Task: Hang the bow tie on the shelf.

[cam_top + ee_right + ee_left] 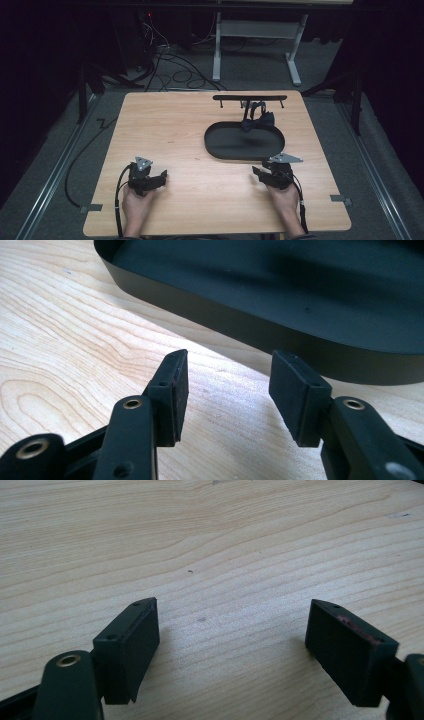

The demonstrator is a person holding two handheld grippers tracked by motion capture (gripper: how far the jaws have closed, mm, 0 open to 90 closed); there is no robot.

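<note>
Dark blue fabric bow tie (258,121) rests at the far rim of a black oval metal tray (225,145), partly draped over that rim and touching the base of a black T-shaped stand (250,98) whose long bar runs along the far edge of the light wooden surface (175,125). The tray lies in the right half of the surface, between the stand and the near right area.

The left tongs (161,178) sit low near the near left corner, held by the person's left hand (136,202), with a grey three-cornered plate on top and a black cable trailing back over the near edge. In the left gripper view the left tongs (232,640) stand widely spread, with bare wood grain between the two black pads and nothing held.

The right tongs (257,172) lie near the near right part of the surface, just beside the near rim of the tray, held by the right hand (285,197). In the right gripper view the right tongs (229,390) are spread apart, less widely than the left pair, empty, and point toward the tray (280,335) wall, close to it but apart from it. The tray's inner floor looks bare in that view.

Beyond the far edge, cables lie on the grey floor near a white table frame (295,55).
</note>
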